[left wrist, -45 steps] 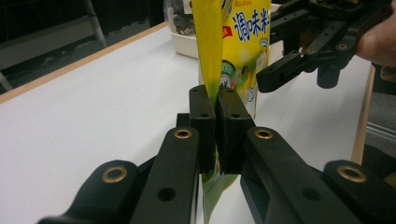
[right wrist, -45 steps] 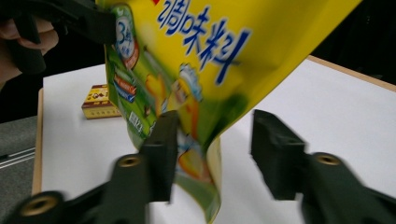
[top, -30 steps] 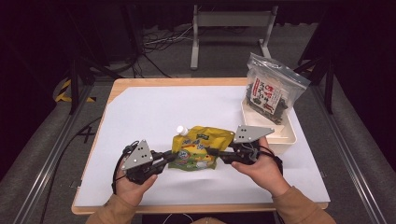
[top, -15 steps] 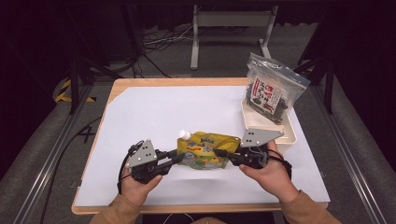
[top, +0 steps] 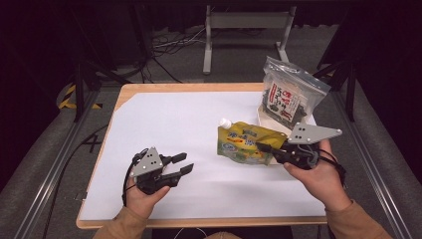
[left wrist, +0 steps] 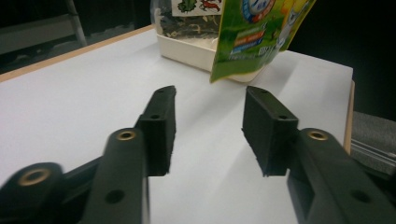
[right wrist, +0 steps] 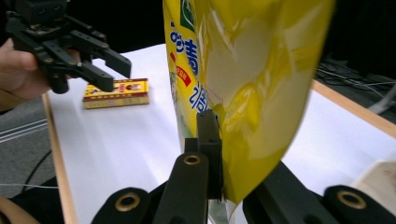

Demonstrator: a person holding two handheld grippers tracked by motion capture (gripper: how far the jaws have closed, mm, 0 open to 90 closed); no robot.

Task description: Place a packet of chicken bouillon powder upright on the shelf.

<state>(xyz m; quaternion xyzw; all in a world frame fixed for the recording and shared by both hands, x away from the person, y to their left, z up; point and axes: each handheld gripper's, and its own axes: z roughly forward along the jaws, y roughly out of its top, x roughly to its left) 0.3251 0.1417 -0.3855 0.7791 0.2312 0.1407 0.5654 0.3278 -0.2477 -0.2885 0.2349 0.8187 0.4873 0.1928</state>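
On the table, a spouted pouch sits right of centre, a tray just behind it holding an upright bag; a small box lies near the left gripper, front left.

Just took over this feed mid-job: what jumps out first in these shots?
The yellow pouch, right of the table's centre, is pinched at its edge by the right gripper and hangs big in the right gripper view. The left gripper sits open near the front left of the white table. A clear snack bag stands in a white tray at the far right.
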